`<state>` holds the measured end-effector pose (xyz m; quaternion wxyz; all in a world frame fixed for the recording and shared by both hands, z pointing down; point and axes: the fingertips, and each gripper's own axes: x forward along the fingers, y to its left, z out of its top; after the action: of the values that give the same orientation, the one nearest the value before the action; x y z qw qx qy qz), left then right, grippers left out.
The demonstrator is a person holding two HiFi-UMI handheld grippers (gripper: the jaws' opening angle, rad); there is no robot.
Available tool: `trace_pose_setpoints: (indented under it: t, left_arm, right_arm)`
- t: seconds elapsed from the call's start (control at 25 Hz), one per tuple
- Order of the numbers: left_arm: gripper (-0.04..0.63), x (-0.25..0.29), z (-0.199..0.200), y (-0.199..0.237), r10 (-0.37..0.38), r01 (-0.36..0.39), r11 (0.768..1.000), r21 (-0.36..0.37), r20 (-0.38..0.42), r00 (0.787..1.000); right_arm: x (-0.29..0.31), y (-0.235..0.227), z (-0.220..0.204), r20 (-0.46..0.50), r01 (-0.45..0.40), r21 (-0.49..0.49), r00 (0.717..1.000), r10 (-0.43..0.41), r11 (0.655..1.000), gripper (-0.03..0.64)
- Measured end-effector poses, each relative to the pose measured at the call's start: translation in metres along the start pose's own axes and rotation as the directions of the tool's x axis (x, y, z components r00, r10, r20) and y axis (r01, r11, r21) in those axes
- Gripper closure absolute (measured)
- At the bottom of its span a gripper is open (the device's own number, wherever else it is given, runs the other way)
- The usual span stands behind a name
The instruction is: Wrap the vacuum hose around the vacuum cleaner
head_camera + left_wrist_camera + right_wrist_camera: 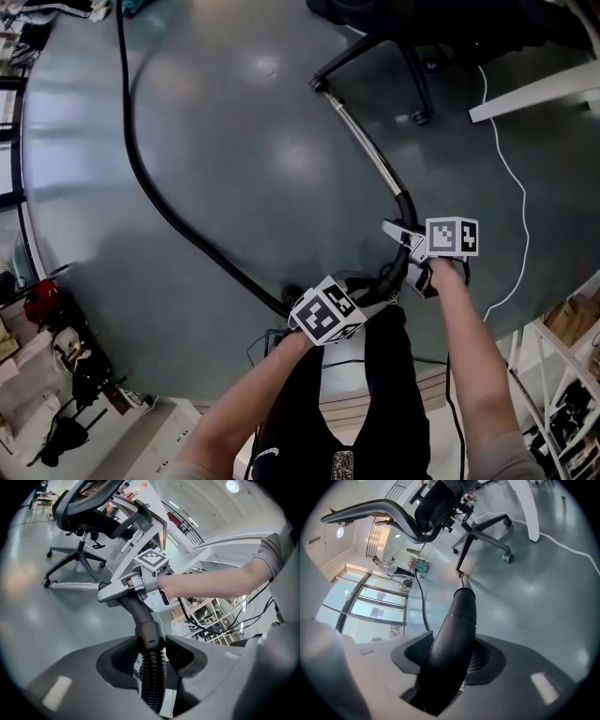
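The vacuum's black ribbed hose (178,220) trails over the grey floor from the far left to my left gripper (370,292). In the left gripper view my left gripper (151,648) is shut on the hose (151,677) just below its smooth cuff. The curved black handle (405,220) joins a metal wand tube (366,141) that slants down to the floor by the chair. My right gripper (410,255) is shut on that handle (457,630), and the left gripper view shows it doing so (140,581). The vacuum cleaner's body does not show.
A black office chair (394,47) stands at the far end of the wand. A white cable (511,178) snakes over the floor at right, beside a white desk beam (534,94). Shelving (562,375) is at right, clutter (56,375) at left.
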<state>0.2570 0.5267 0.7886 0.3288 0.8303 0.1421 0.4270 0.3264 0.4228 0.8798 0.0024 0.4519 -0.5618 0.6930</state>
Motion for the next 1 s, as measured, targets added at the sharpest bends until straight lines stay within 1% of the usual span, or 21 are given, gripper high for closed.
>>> trace_pose_setpoints:
  t: [0.08,0.12,0.2,0.24,0.28,0.32,0.4,0.48,0.56,0.68,0.84,0.92,1.0]
  left_arm:
    - [0.411,-0.008,-0.004,0.003,0.021,-0.02,1.0,0.024,-0.015,1.0]
    - [0.414,-0.012,-0.006,0.004,0.034,-0.033,0.999,0.037,-0.02,0.999]
    - [0.424,-0.021,-0.006,0.004,0.06,-0.06,0.997,0.055,-0.004,0.998]
    - [0.487,-0.027,-0.004,0.003,0.075,-0.076,0.995,0.059,0.019,0.997]
    - [0.592,-0.033,0.0,0.002,0.091,-0.094,0.994,0.059,0.044,0.995]
    - [0.592,-0.038,0.004,0.001,0.106,-0.11,0.992,0.059,0.062,0.992]
    - [0.592,-0.047,0.008,0.001,0.124,-0.129,0.99,0.061,0.077,0.989]
    - [0.592,-0.058,0.007,0.003,0.141,-0.147,0.987,0.064,0.083,0.986]
    - [0.592,-0.071,0.005,0.007,0.164,-0.169,0.984,0.063,0.086,0.983]
    - [0.592,-0.09,-0.002,0.005,0.193,-0.199,0.978,0.06,0.09,0.977]
    - [0.592,-0.123,-0.01,-0.007,0.229,-0.237,0.969,0.067,0.111,0.967]
    - [0.592,-0.142,-0.008,-0.012,0.257,-0.266,0.961,0.07,0.114,0.96]
    - [0.592,-0.16,-0.004,-0.015,0.292,-0.303,0.95,0.078,0.13,0.948]
  right_arm:
    - [0.009,0.014,-0.003,-0.026,-0.064,0.048,0.998,0.065,0.997,0.415]
    - [0.011,0.019,-0.003,-0.031,-0.074,0.069,0.997,0.076,0.995,0.438]
    - [0.014,0.023,-0.004,-0.029,-0.042,0.094,0.999,0.045,0.995,0.463]
    - [0.014,0.023,-0.006,-0.031,-0.008,0.09,0.999,0.011,0.996,0.481]
    - [0.013,0.023,-0.008,-0.039,0.031,0.073,0.999,-0.028,0.997,0.505]
    - [0.011,0.023,-0.012,-0.054,0.065,0.046,0.997,-0.063,0.997,0.515]
    - [0.009,0.028,-0.021,-0.09,0.108,-0.006,0.99,-0.108,0.994,0.517]
    - [0.008,0.035,-0.028,-0.113,0.132,-0.041,0.984,-0.136,0.99,0.517]
    - [0.004,0.043,-0.034,-0.119,0.144,-0.046,0.982,-0.149,0.988,0.517]
    - [-0.008,0.055,-0.05,-0.113,0.162,-0.05,0.98,-0.167,0.986,0.517]
    - [-0.031,0.083,-0.071,-0.09,0.184,-0.089,0.977,-0.192,0.979,0.517]
    - [-0.044,0.102,-0.075,-0.078,0.187,-0.106,0.978,-0.196,0.977,0.517]
    - [-0.055,0.122,-0.075,-0.062,0.186,-0.134,0.979,-0.196,0.973,0.515]
